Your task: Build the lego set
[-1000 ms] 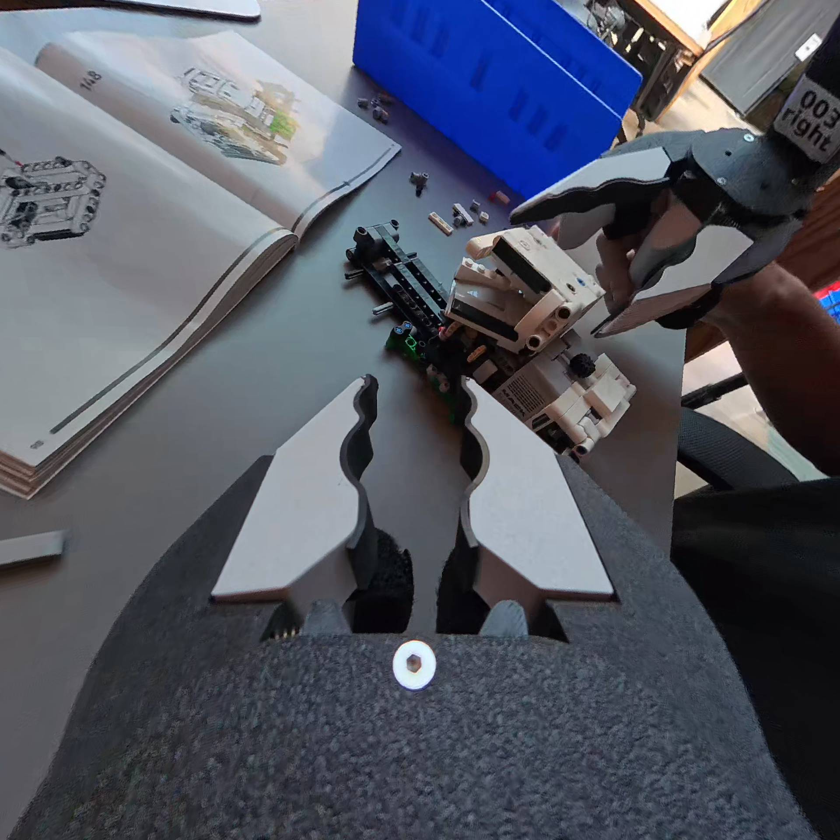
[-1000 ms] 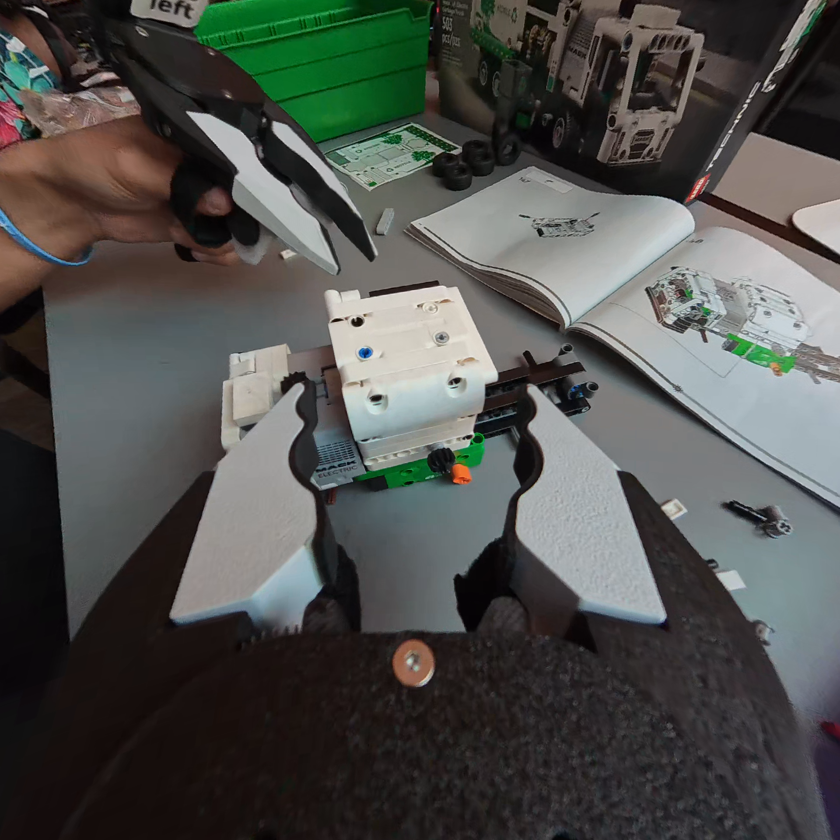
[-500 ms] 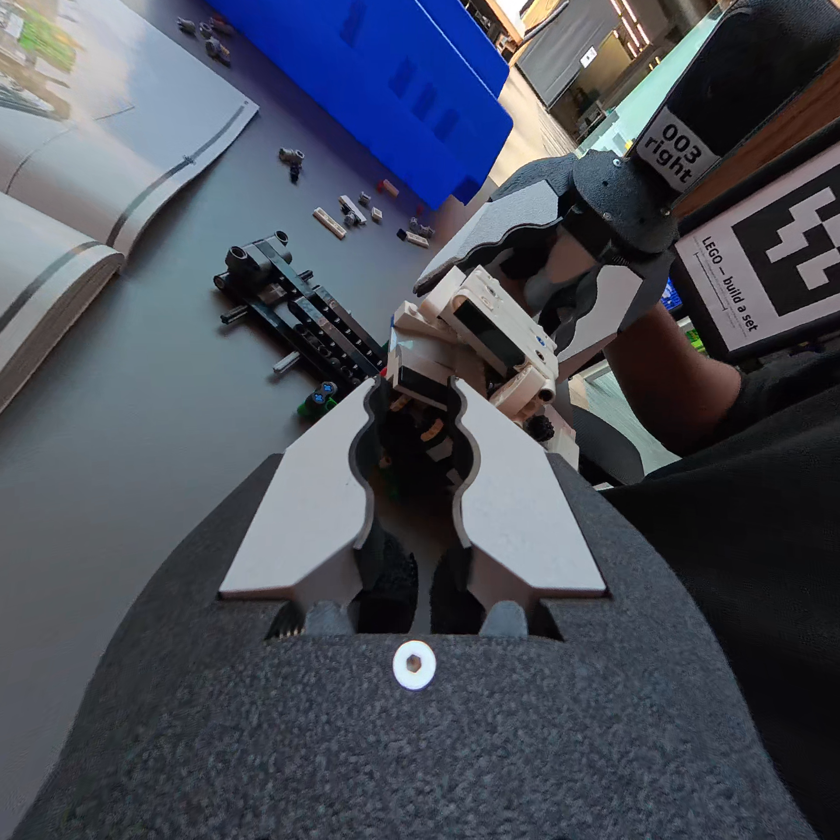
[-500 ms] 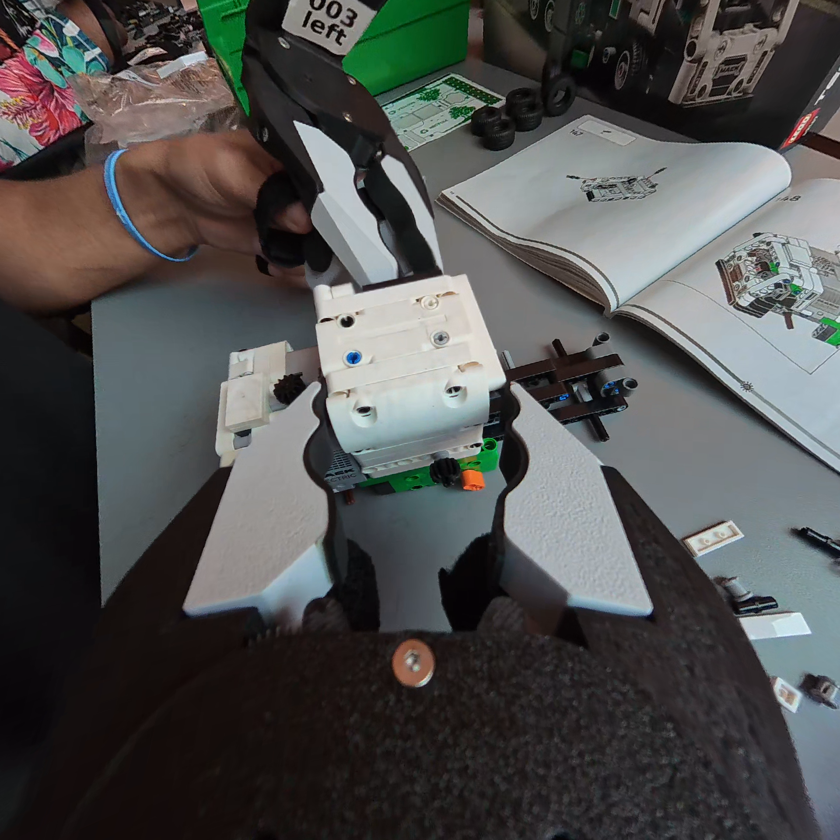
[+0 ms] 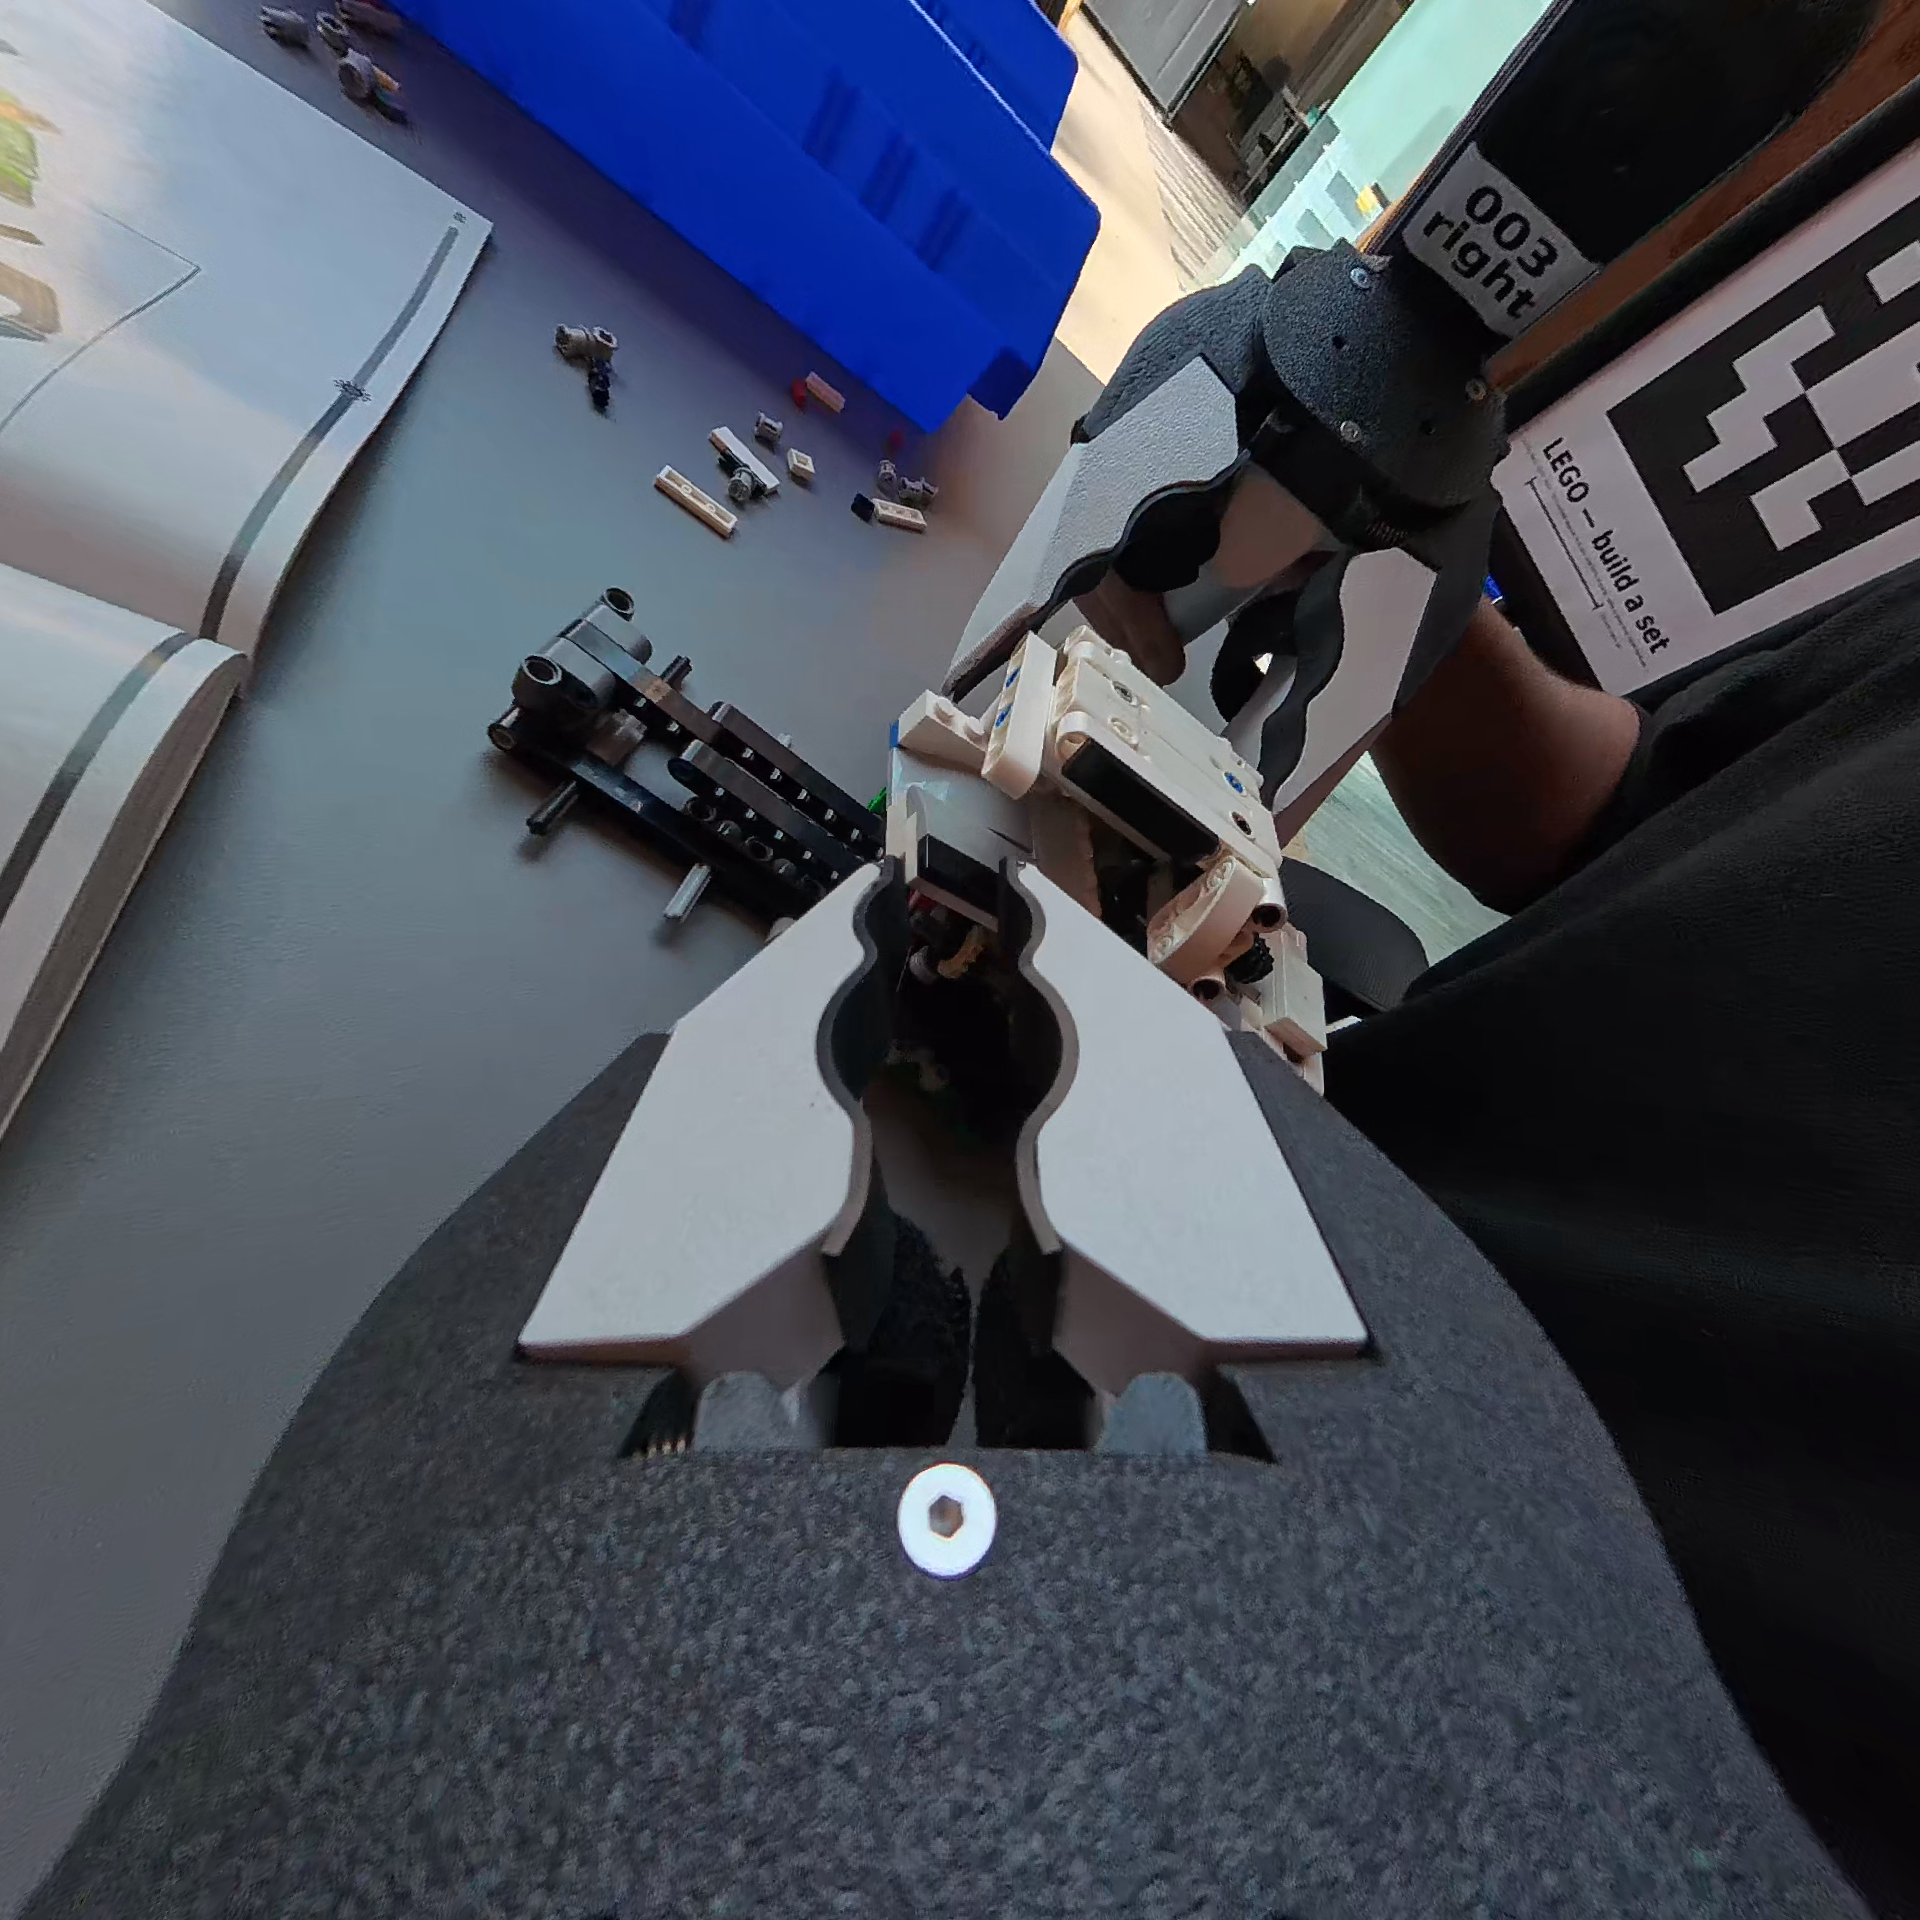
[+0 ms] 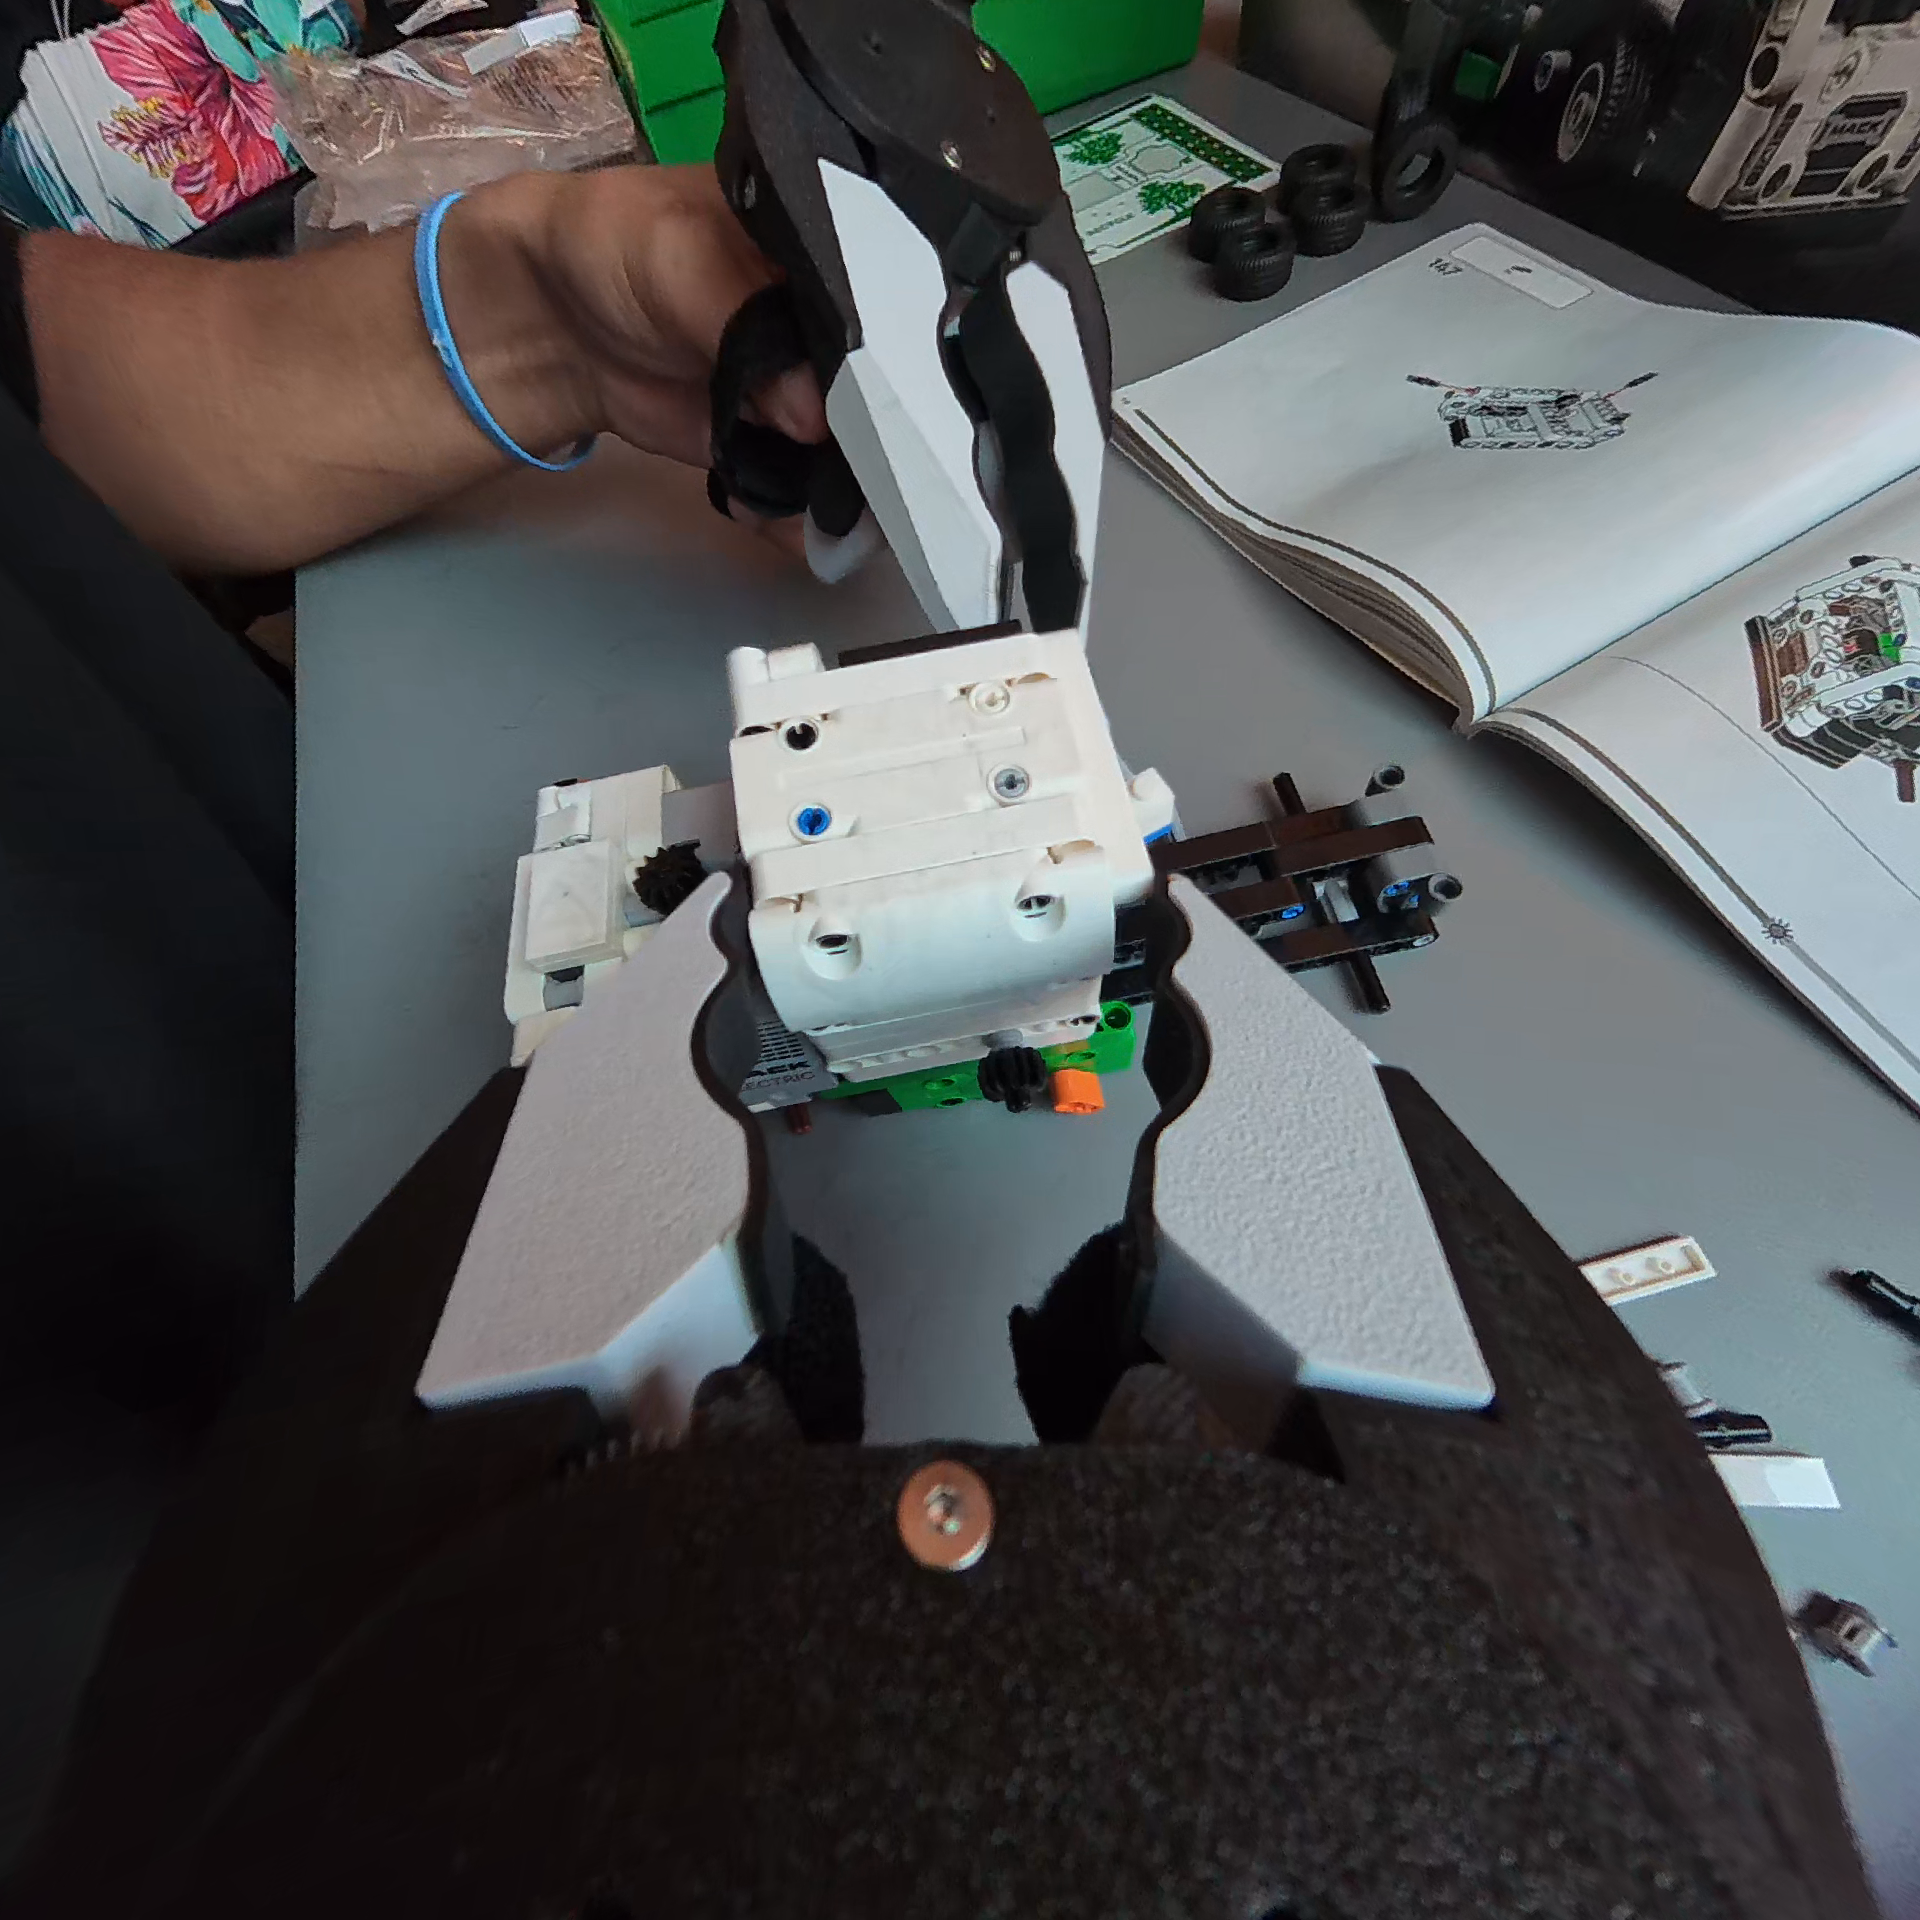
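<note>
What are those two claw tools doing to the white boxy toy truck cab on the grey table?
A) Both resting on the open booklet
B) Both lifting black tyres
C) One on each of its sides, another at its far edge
C: the right gripper has a finger on each side of the white cab, while the left gripper meets its far top edge.

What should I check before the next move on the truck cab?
1. Right hand-held gripper straddles the white cab: ok, though contact cannot be told.
2. Left hand-held gripper closed on the cab's far edge: cannot tell; fingertips narrowed around a dark piece.
3. Black chassis frame flat on the table: ok.
4. Instruction booklet open: ok.
5. Loose small parts apart from both grippers: ok.
</note>
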